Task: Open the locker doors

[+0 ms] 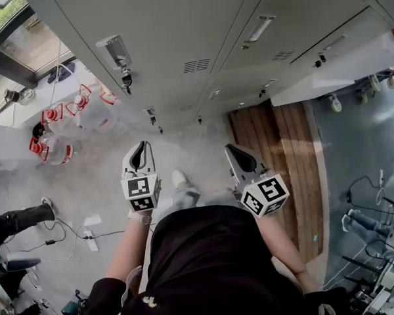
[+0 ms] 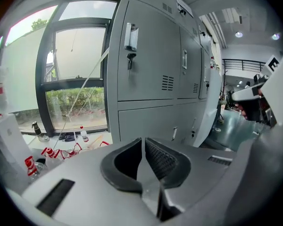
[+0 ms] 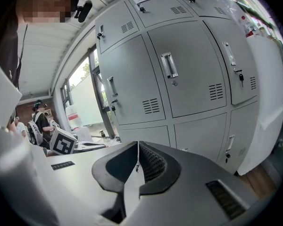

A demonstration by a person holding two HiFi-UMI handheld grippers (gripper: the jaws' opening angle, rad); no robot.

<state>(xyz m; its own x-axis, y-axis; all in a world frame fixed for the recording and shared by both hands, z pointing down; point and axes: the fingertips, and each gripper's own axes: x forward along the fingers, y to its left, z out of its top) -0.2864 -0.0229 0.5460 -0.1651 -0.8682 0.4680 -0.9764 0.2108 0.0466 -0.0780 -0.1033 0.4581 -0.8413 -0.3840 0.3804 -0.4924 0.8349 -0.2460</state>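
Grey lockers (image 1: 184,25) stand ahead of me, their doors shut. The left one carries a handle (image 1: 115,51) with a key hanging under it, and the same handle (image 2: 130,36) shows in the left gripper view. The middle door's handle (image 3: 168,66) shows in the right gripper view. A white open door (image 1: 345,67) sticks out at the right. My left gripper (image 1: 139,155) is shut and empty, short of the lockers; its jaws (image 2: 142,142) meet. My right gripper (image 1: 238,155) is also shut with nothing in it (image 3: 137,147).
Packs of water bottles (image 1: 65,120) with red labels lie on the floor at the left by a window (image 1: 26,38). Cables (image 1: 72,231) run across the grey floor. A wooden strip (image 1: 282,156) lies at the right, and another person's legs (image 1: 364,225) are beyond it.
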